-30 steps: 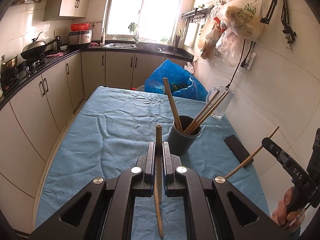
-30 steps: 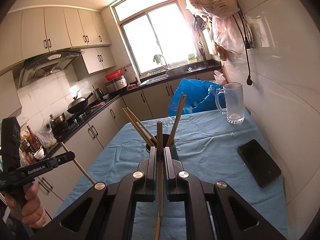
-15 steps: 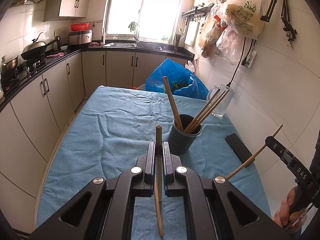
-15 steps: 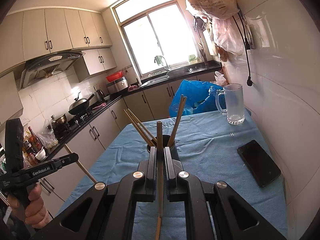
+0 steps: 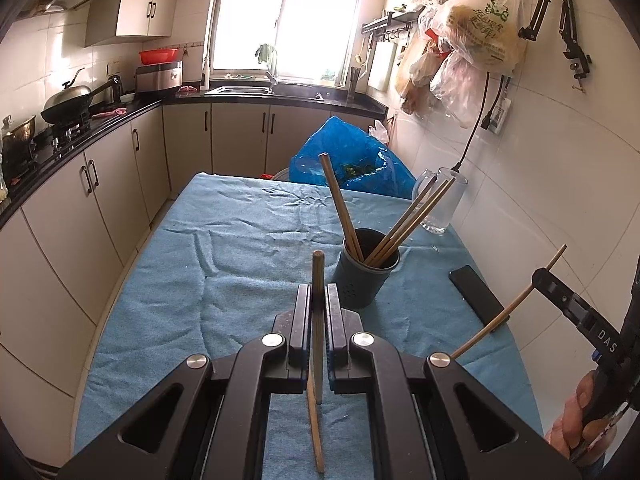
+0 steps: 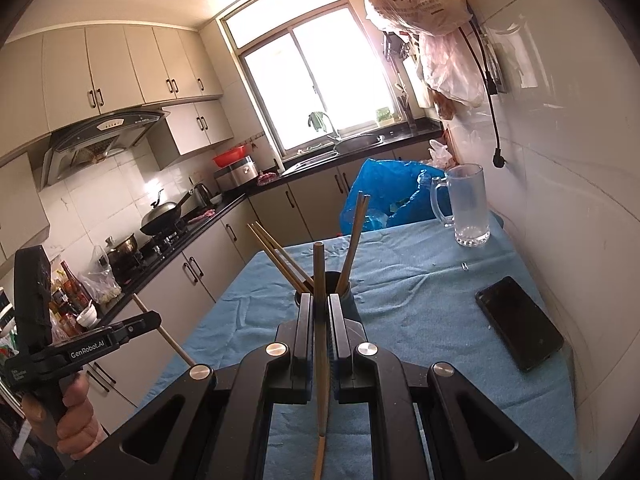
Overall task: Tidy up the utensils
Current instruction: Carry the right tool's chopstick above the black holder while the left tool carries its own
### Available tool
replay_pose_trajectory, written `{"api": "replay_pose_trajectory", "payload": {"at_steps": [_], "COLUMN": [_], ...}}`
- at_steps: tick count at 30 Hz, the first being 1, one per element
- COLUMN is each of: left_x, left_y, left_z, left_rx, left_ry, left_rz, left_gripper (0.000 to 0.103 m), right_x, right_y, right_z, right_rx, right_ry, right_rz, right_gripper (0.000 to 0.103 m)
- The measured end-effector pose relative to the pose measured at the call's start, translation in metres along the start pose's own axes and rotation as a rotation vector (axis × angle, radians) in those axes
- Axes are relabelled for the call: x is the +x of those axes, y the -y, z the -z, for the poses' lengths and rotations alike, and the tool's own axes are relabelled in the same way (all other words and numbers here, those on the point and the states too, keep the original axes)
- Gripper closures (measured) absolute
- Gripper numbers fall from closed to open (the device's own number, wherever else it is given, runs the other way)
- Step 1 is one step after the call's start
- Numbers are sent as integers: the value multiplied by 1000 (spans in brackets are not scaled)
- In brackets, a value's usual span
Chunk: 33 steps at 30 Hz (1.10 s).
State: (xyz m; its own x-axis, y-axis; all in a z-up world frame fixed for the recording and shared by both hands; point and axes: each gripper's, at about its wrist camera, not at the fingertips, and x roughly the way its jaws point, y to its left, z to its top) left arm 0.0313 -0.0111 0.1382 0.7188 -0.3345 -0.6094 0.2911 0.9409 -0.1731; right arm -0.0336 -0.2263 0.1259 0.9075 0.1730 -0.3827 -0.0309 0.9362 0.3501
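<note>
One dark holder (image 5: 366,276), four chopsticks (image 5: 344,210) in it, one glass mug (image 6: 466,204), one phone (image 6: 520,322)

Pretty clearly a lived-in home kitchen. Beige cabinets (image 5: 120,184) run under a black countertop (image 5: 100,120), with a wok (image 5: 66,100) on the gas stove and a range hood (image 6: 100,140) above it. There's a sink (image 5: 240,90) under a big bright window (image 5: 284,16), white wall tiles, and plastic shopping bags (image 5: 476,28) hanging off hooks. In the middle, a table with a blue cloth (image 5: 240,240) holds a glass mug (image 6: 468,204) and a phone (image 6: 520,322).
</note>
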Motion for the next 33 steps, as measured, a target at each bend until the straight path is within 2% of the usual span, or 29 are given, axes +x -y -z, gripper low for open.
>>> {"api": "replay_pose_trajectory", "payload": {"at_steps": [17,33], "left_x": [-1,15], "left_y": [10,22], "left_z": [-13,-54], "left_rx": [40,54], "left_ry": [2,2], "left_rz": [1,12], "left_gripper": [97,97], "right_x": [7,24], "right_y": [1,-1], "right_z": [-16,-54], "right_rx": [-1,-6], "right_ry": [1,23], "right_rz": [-17,-28], "right_gripper": [96,96]}}
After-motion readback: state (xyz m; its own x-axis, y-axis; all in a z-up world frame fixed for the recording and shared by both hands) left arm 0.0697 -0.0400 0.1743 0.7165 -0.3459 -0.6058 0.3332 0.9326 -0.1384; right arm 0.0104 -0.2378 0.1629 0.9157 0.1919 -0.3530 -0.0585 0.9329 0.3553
